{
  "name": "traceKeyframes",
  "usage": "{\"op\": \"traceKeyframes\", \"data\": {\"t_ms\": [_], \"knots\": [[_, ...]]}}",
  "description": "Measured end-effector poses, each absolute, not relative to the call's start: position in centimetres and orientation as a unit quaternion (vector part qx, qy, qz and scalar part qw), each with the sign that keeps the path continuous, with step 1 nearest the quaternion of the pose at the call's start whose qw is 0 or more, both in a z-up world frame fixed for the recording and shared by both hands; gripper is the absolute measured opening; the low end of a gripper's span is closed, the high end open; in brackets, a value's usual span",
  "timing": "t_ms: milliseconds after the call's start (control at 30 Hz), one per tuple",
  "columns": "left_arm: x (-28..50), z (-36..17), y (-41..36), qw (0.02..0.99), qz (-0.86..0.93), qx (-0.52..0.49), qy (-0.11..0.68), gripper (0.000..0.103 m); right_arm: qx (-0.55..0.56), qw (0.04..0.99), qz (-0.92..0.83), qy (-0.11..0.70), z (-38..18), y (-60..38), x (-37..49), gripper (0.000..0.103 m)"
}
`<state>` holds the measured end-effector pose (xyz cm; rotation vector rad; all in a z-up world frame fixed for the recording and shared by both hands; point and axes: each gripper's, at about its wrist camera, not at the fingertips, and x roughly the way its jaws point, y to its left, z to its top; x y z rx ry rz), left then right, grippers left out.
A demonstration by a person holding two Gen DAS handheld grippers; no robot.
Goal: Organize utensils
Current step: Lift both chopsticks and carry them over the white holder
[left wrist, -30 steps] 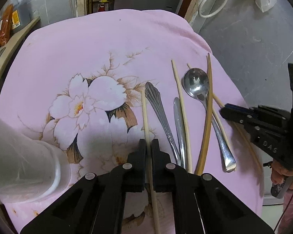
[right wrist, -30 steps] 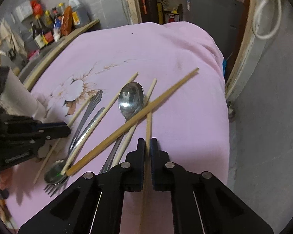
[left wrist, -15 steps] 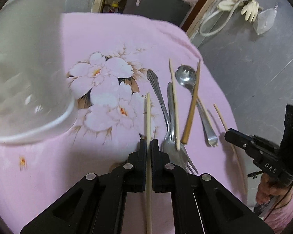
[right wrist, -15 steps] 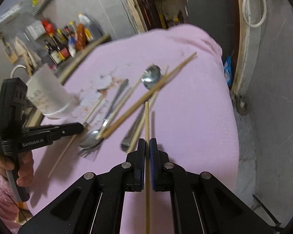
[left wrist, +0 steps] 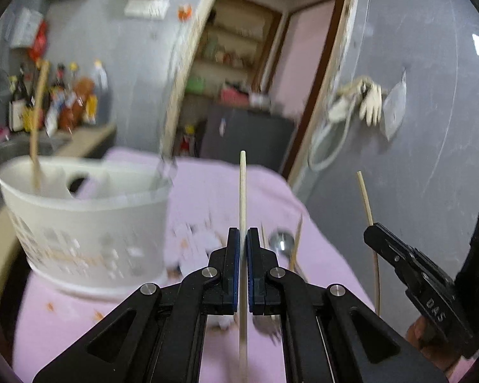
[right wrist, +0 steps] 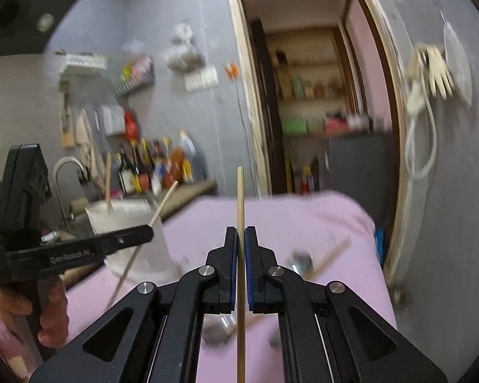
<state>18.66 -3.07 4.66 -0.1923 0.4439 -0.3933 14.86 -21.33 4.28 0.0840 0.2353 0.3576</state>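
- Left gripper (left wrist: 243, 239) is clamping shut on a pale wooden chopstick (left wrist: 242, 191); the stick is running straight between the blue pads, its tip sticking up past the fingertips and its other end trailing back under the gripper body.
- Right gripper (right wrist: 238, 236) is also clamping shut on a second chopstick (right wrist: 239, 198), held the same way, tip pointing up and away.
- In the left wrist view the right gripper (left wrist: 372, 231) is showing at the right edge with its chopstick (left wrist: 365, 198) rising above its tip; a hand (left wrist: 426, 330) is gripping the handle below.
- In the right wrist view the left gripper (right wrist: 148, 231) is showing at the left, its chopstick (right wrist: 163, 204) slanting in front of the holder; a hand (right wrist: 49, 314) is wrapping the handle.
- White plastic utensil holder (left wrist: 79, 223) is standing on the pink tablecloth (left wrist: 271, 198), far left; one darker chopstick (left wrist: 38, 121) is already standing in it.
- A spoon (left wrist: 281, 242) and more sticks are lying on the cloth just beyond the left gripper's fingers, blurred.
- Writing: "GenRobot.AI" is reading along the left gripper's arm in the right wrist view; "DAS" is reading on the right gripper's body in the left wrist view.
- Bottles (right wrist: 156, 166) are lining the far counter; labels too blurred to read.
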Motion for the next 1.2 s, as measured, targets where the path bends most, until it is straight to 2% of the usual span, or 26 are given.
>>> {"op": "traceKeyframes", "data": {"t_ms": [267, 533, 833, 1200], "knots": [[19.5, 10.1, 2.1, 0.970, -0.159, -0.131, 0.126, 0.002, 0.073, 0.971, 0.227, 0.012, 8.7, -16.7, 17.1, 0.003], [22.1, 12.9, 11.0, 0.977, -0.089, -0.187, 0.056, 0.002, 0.151, 0.946, 0.282, -0.042, 11.6, -12.9, 21.3, 0.003], [25.1, 11.4, 17.9, 0.972, -0.015, -0.236, 0.012, 0.002, 0.169, 0.942, 0.281, -0.066, 11.6, -8.6, 24.7, 0.003], [25.8, 7.6, 17.7, 0.973, 0.040, -0.227, 0.006, 0.002, 0.116, 0.965, 0.226, -0.066, 8.3, -5.8, 26.0, 0.003]]}}
